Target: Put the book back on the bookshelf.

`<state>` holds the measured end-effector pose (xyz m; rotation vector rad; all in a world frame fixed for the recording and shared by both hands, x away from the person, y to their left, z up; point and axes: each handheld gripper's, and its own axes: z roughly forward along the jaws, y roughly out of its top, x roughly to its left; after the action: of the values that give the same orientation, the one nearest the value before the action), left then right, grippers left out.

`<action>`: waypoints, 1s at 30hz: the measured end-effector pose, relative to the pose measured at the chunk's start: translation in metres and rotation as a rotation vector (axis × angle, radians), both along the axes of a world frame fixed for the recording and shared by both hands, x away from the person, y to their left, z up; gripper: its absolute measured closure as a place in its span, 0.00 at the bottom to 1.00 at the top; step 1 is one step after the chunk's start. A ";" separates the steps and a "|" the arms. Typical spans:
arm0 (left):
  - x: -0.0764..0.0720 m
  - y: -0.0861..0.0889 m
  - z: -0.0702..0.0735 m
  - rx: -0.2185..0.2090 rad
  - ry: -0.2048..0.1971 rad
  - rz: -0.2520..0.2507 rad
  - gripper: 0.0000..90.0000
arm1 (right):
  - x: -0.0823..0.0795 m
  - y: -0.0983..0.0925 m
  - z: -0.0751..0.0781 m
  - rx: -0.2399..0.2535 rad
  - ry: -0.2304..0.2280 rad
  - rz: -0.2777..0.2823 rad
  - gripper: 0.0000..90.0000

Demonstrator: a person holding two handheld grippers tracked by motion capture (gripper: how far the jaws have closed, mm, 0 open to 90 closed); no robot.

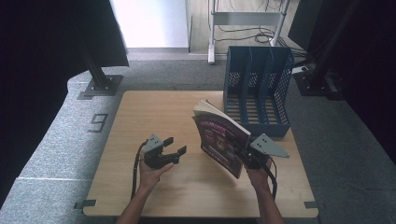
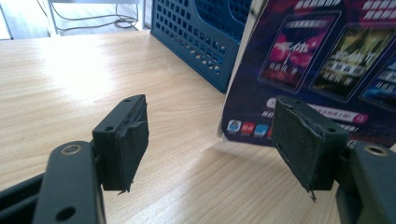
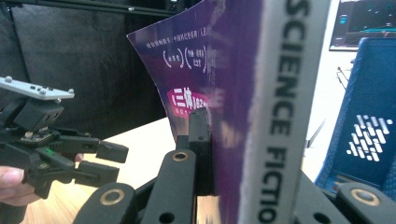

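Observation:
A purple-covered magazine (image 1: 220, 139) stands tilted above the wooden table (image 1: 154, 116), held by its spine edge. My right gripper (image 1: 247, 156) is shut on the magazine (image 3: 243, 93), whose white spine reads "SCIENCE FICTION" between the jaws. My left gripper (image 1: 173, 148) stands open to the left of the magazine, with nothing between its pads (image 2: 133, 140). From the left gripper view, the magazine's back cover (image 2: 322, 60) rises just beyond the right pad. In the right gripper view, the left gripper (image 3: 102, 161) sits at the left, open.
A blue three-slot file holder (image 1: 257, 88) stands at the table's far right, close behind the magazine; it is visible as a perforated blue wall (image 2: 196, 37). Black stands and cables lie on the floor beyond the table.

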<state>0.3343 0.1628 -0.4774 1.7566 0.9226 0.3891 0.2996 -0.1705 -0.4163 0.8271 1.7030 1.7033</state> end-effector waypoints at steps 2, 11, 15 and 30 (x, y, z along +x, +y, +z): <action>0.000 0.000 0.000 0.002 0.001 0.001 0.31 | 0.000 -0.003 0.001 0.005 -0.002 -0.009 0.90; 0.000 0.001 -0.002 -0.006 0.028 -0.006 0.30 | -0.002 -0.017 0.006 0.029 0.000 -0.056 0.90; -0.001 0.001 -0.004 0.000 0.031 -0.004 0.30 | -0.003 -0.027 0.009 0.045 -0.009 -0.083 0.90; 0.000 0.001 -0.007 0.015 0.053 -0.006 0.30 | -0.005 -0.046 0.014 0.073 -0.010 -0.145 0.90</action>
<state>0.3347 0.1640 -0.4840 1.7899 0.9539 0.3480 0.2948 -0.2164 -0.4027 0.9501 1.5428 1.6767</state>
